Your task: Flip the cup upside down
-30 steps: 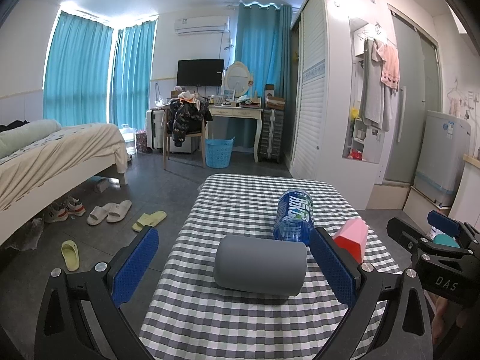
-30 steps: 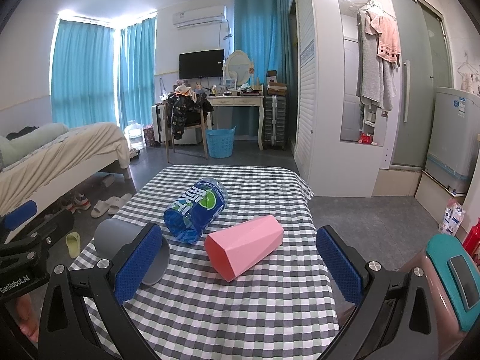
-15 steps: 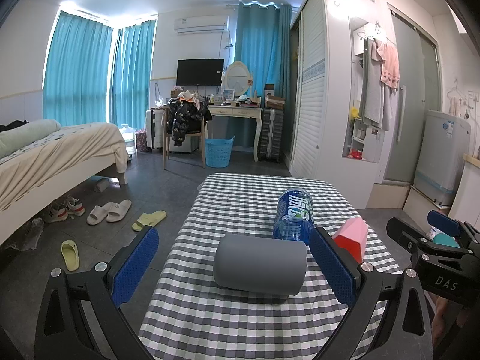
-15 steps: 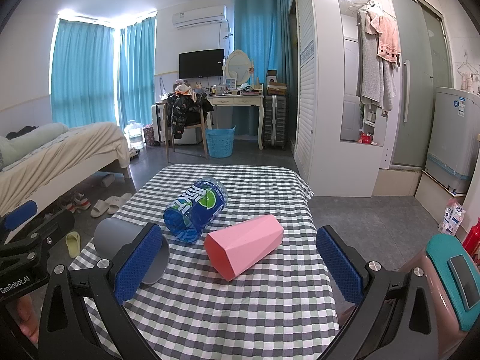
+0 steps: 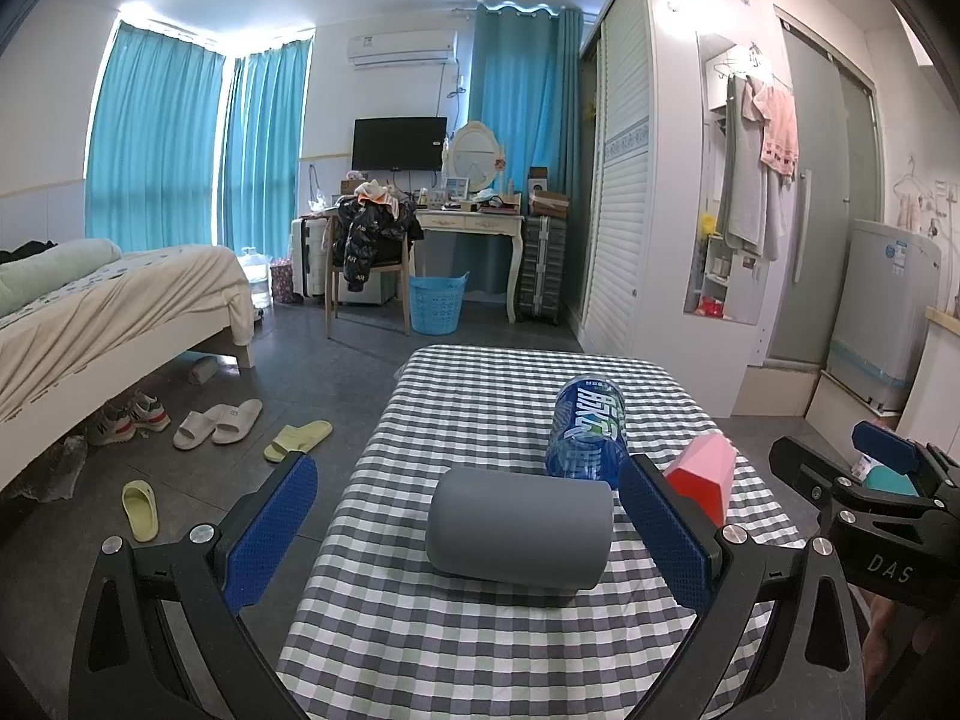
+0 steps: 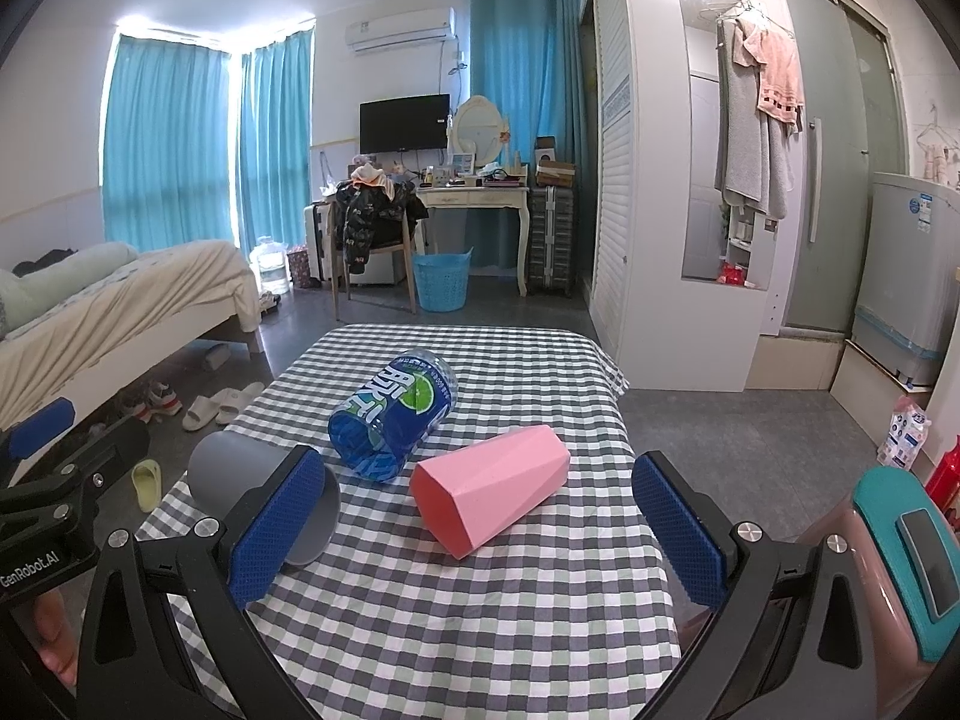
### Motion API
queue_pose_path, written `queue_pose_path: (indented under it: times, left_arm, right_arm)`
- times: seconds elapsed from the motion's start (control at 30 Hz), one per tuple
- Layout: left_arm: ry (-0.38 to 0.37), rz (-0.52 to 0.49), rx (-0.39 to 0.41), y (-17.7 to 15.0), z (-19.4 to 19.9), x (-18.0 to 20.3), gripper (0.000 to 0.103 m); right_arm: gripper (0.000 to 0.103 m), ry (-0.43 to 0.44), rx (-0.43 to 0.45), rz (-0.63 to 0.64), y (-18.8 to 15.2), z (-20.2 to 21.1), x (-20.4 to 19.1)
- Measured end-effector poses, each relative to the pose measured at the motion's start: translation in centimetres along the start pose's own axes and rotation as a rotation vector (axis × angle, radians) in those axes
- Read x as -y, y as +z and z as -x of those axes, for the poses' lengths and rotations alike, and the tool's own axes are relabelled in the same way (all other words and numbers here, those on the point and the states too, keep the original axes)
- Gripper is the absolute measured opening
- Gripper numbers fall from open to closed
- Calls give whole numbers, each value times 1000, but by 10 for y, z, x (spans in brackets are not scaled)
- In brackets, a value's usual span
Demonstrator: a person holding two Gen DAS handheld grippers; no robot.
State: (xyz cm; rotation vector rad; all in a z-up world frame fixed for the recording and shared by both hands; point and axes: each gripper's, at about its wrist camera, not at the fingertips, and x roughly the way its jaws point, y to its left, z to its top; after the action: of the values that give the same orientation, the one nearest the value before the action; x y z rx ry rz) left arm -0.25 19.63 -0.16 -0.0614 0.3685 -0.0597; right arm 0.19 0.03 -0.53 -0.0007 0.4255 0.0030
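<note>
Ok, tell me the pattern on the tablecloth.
The tablecloth is a grey, black and white check, clearest in the right wrist view.

"DAS" is printed in white on the black body of the right tongs [image 5: 882,468], seen from the left wrist view. "GenRobot.AI" is printed on the left tongs [image 6: 42,468]. The blue bottle [image 6: 393,423] label's characters are unreadable.

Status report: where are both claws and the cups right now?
Left claw open, grey cylindrical cup on its side between its fingers. Right claw open, facing pink faceted cup, also lying down. Blue-labelled plastic bottle lies behind them.
</note>
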Motion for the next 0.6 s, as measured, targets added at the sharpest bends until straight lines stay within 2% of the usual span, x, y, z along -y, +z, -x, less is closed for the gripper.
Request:
queue_pose_path:
  times: [0.6]
  left_arm:
    - [5,8,-23,-4,-6,2,103]
  right_arm:
    - [103,10,-32,16,0,-5,-9]
